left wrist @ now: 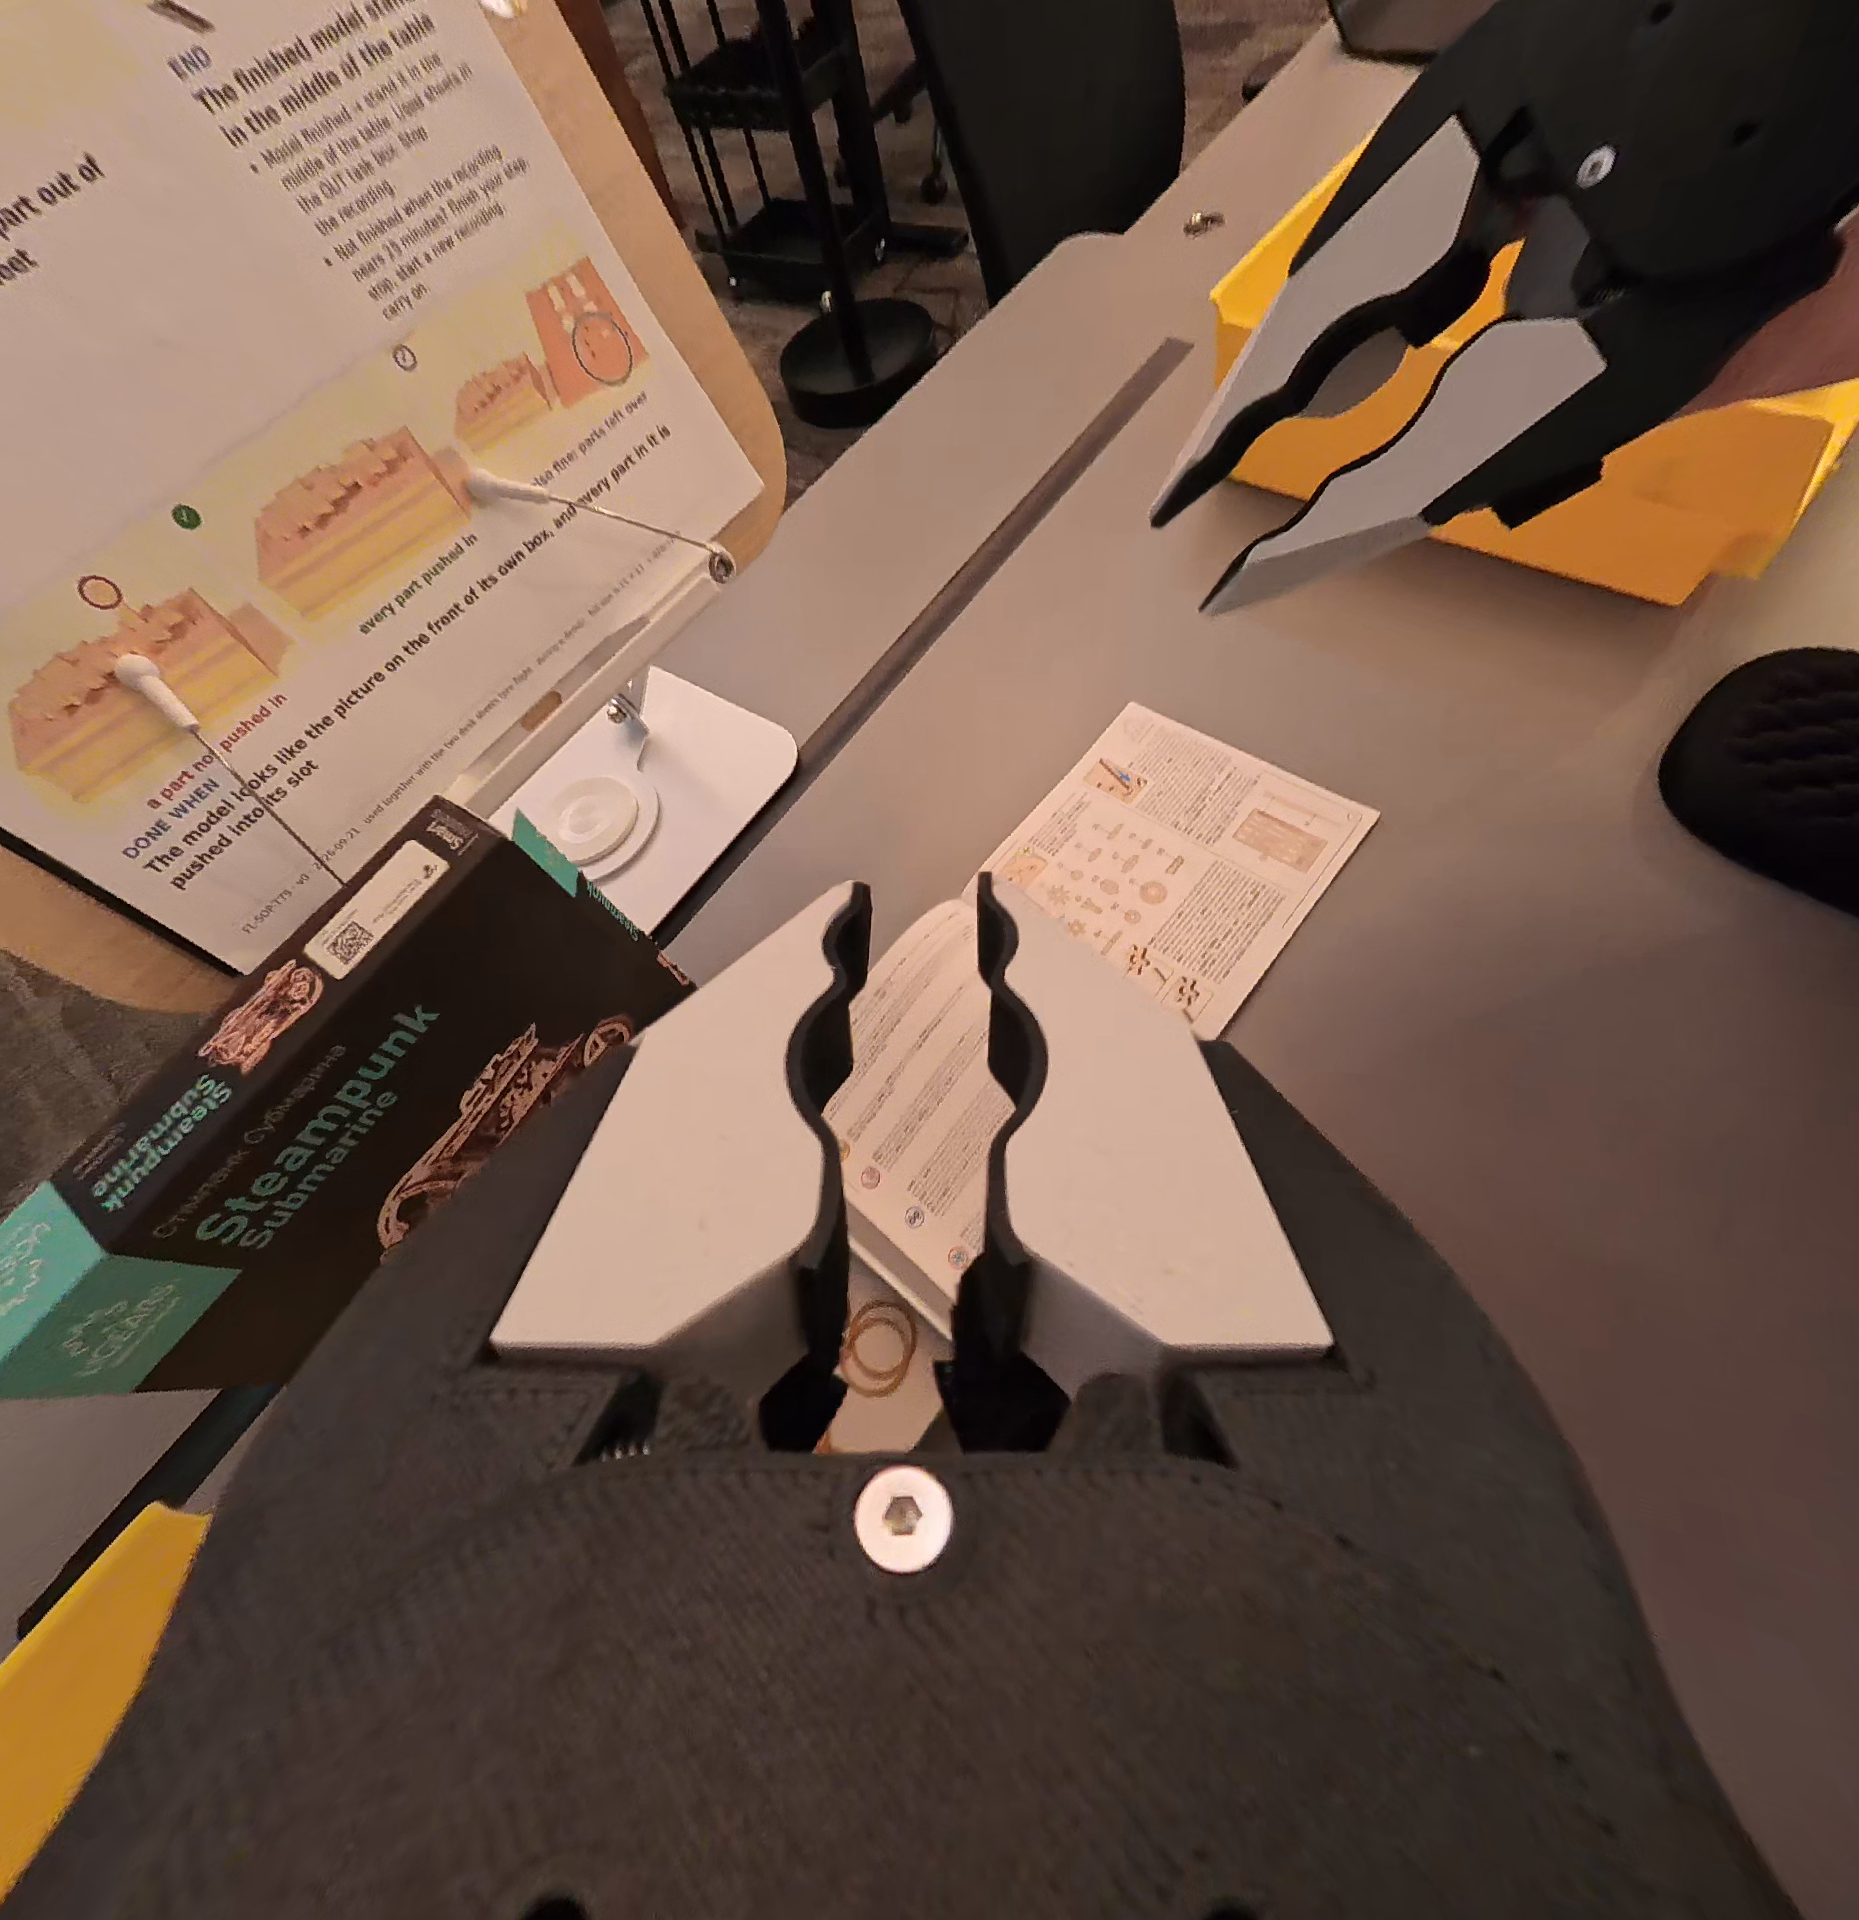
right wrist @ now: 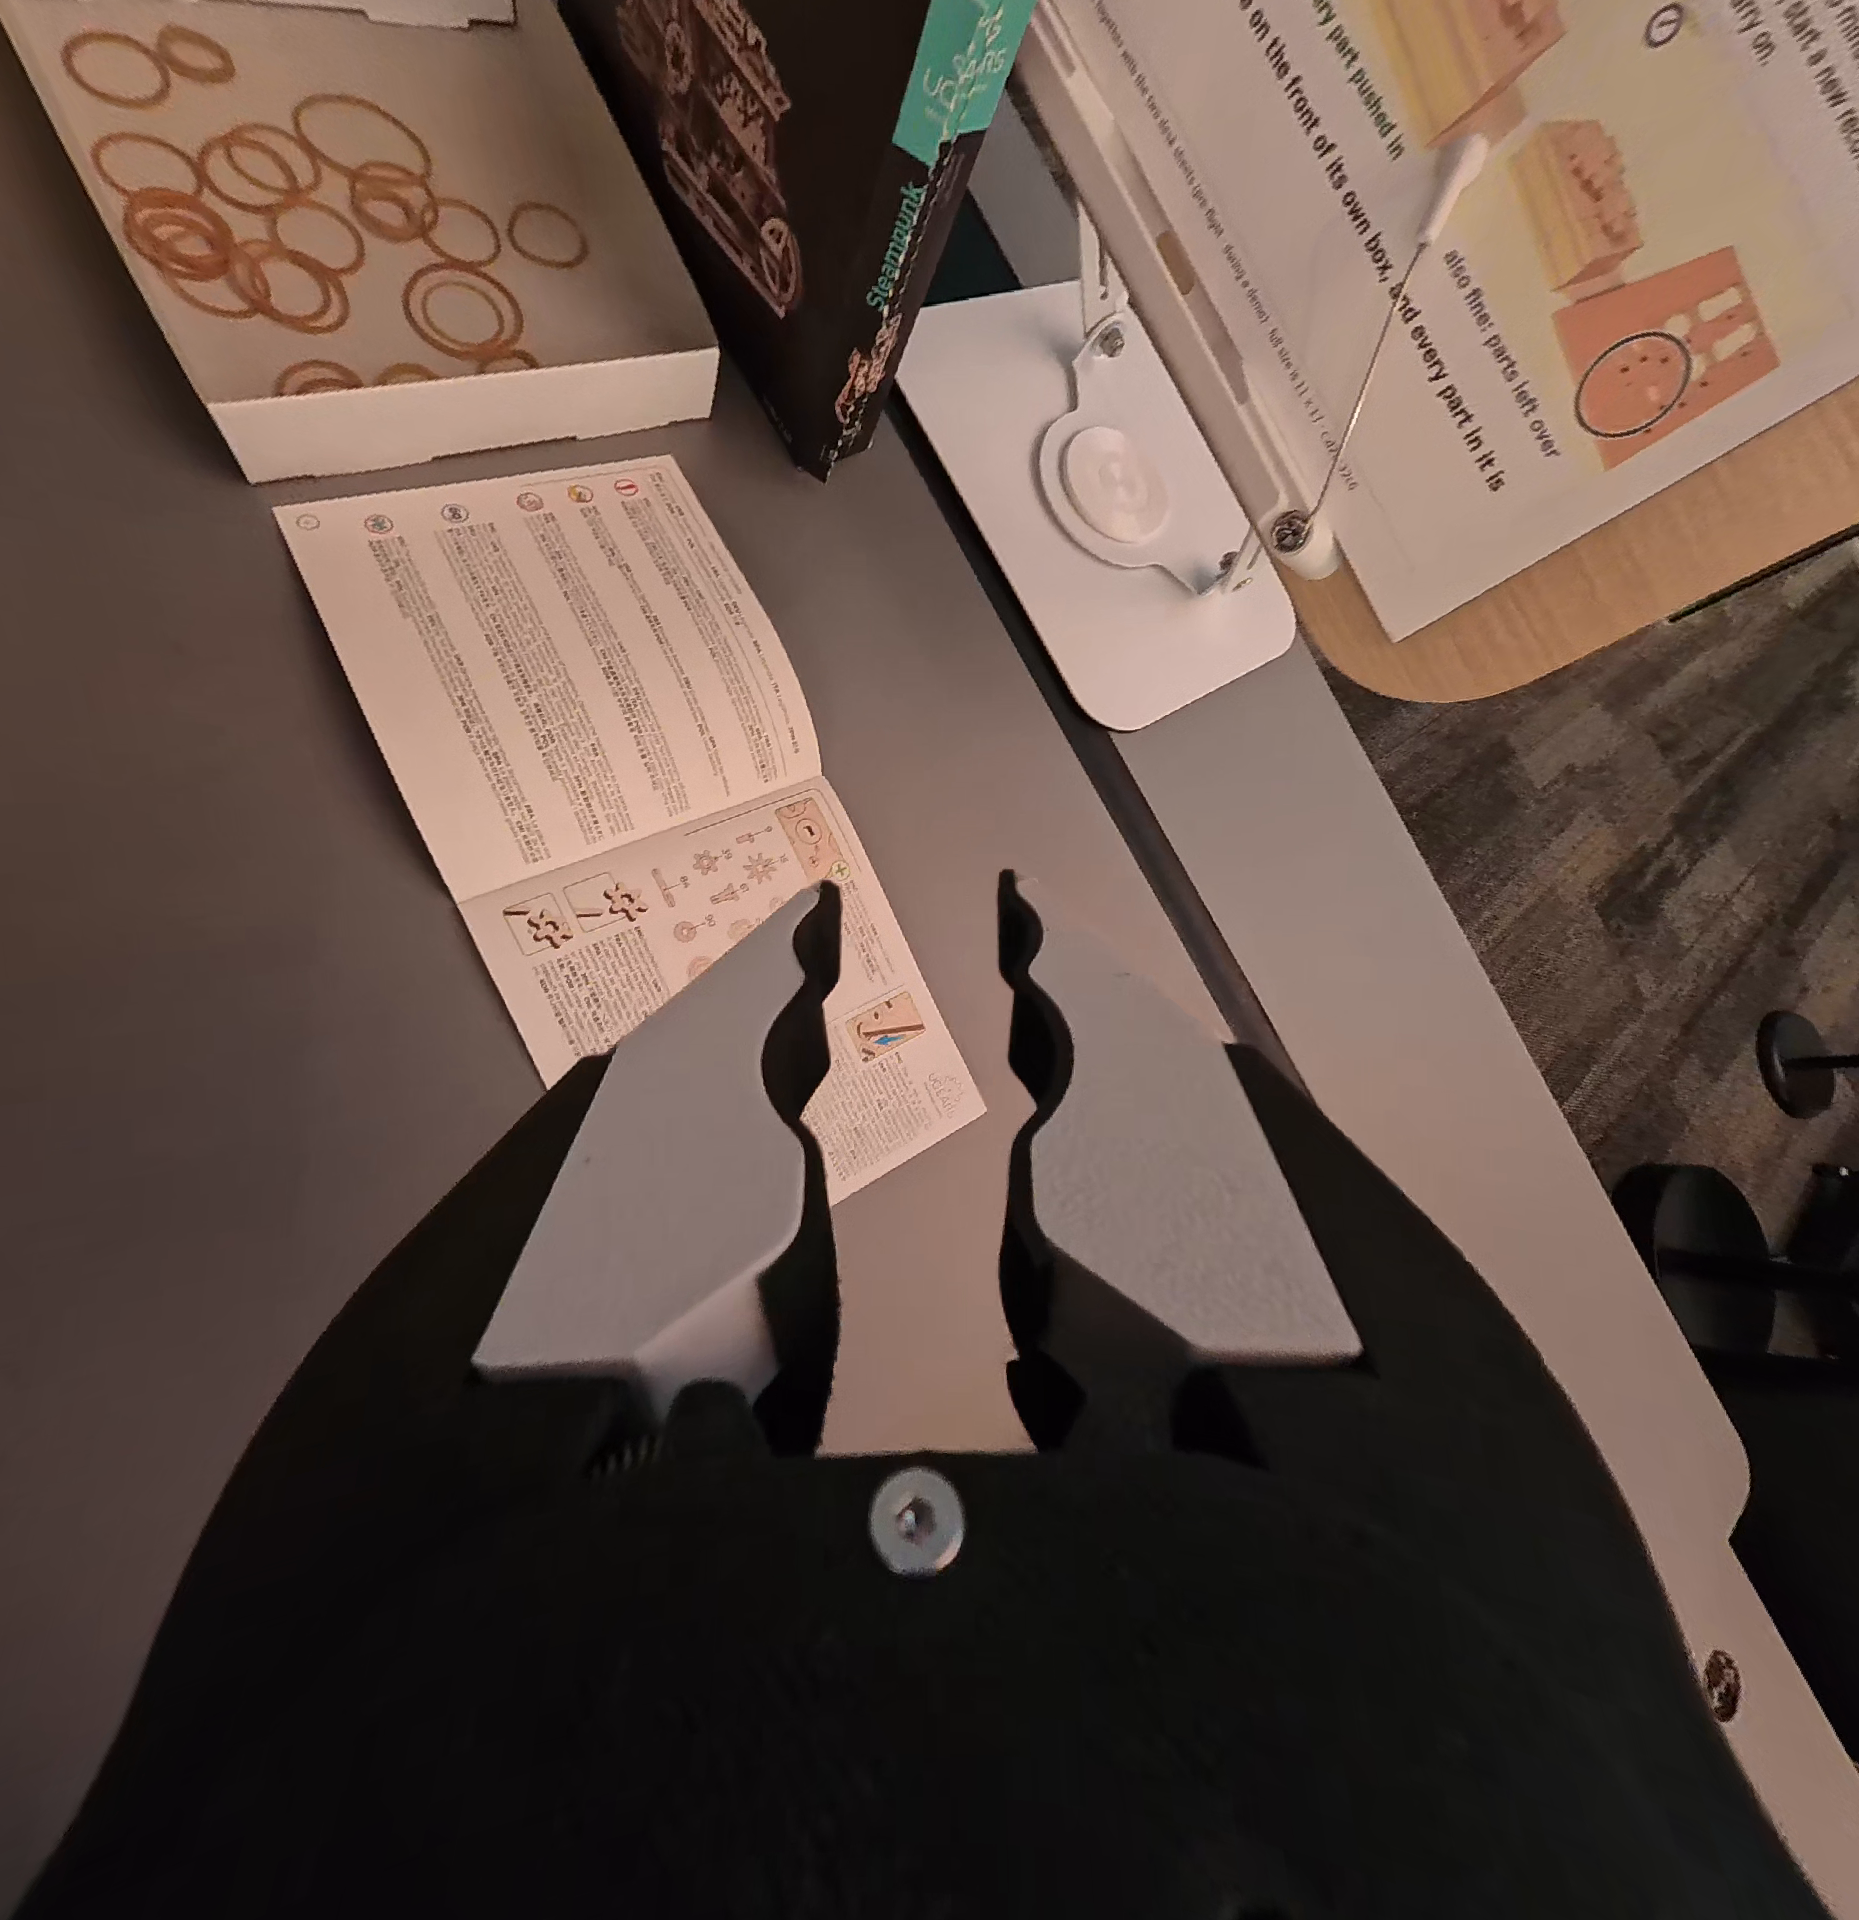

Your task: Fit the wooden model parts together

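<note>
No loose wooden part shows in either view. The dark and teal kit box point(left wrist: 333, 1122) stands on the grey table point(left wrist: 1476, 1143), left of my left gripper point(left wrist: 920, 891). That gripper is open and empty above an open paper booklet point(left wrist: 1195, 862). My right gripper point(right wrist: 917, 891) is open and empty, its tips over the same booklet point(right wrist: 592, 675). It also shows in the left wrist view point(left wrist: 1190, 561), held in the air at the upper right. The kit box point(right wrist: 800, 208) stands beyond the booklet.
A white tray point(right wrist: 468, 416) holds several rubber bands point(right wrist: 281, 229). An instruction board point(left wrist: 333, 364) on a white stand point(right wrist: 1112, 582) sits at the table's edge. A yellow bin point(left wrist: 1527, 540) stands behind the right gripper; another yellow piece point(left wrist: 73, 1714) is at the lower left. The tips of one gripper are about 15 cm away from the tips of the other.
</note>
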Available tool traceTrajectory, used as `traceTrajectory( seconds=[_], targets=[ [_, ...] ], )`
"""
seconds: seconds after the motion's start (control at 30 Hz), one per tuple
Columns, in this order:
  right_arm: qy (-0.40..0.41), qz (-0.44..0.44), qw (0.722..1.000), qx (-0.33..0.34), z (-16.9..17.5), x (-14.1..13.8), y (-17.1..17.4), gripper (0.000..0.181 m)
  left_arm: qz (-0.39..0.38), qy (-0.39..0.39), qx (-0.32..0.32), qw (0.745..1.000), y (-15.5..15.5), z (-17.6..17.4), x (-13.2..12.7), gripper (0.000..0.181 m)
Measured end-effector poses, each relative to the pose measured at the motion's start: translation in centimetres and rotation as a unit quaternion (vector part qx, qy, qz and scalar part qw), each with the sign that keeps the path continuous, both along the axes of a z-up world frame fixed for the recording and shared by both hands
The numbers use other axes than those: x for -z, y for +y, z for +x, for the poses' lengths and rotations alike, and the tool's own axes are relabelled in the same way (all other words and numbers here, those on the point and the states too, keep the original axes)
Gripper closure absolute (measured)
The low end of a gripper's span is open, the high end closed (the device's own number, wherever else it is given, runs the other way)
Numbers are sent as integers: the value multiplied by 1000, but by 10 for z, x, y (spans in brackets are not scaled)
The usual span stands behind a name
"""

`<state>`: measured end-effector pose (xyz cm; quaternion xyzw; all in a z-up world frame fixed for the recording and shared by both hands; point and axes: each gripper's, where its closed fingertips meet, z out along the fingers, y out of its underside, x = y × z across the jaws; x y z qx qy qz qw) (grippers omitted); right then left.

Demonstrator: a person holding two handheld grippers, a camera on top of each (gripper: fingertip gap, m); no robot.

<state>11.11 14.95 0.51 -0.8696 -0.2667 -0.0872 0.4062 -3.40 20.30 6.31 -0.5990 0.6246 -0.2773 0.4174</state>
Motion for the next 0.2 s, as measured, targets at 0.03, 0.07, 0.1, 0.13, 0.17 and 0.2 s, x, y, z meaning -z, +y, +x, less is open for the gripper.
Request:
traceTrajectory(
  seconds=[0.03, 0.07, 0.1, 0.13, 0.17, 0.2],
  targets=[
    [1, 6, 1000, 1, 0, -2, 1, 150, -3, -9, 1, 1000, 0, 0, -3, 162],
    [3, 12, 1000, 2, 0, -4, 2, 149, -5, -17, 1, 1000, -1, 1, -6, 161],
    [4, 20, 1000, 4, 1, -7, 3, 148, -7, -27, 1, 1000, -1, 1, -10, 160],
    [4, 30, 1000, 8, 2, -11, 4, 145, -10, -37, 1, 999, -1, 1, -13, 158],
    [4, 42, 999, 12, 3, -15, 5, 141, -12, -48, 0, 999, 0, 1, -18, 156],
    [4, 54, 998, 16, 5, -19, 7, 139, -16, -61, -2, 998, 0, 1, -22, 154]
  ],
)
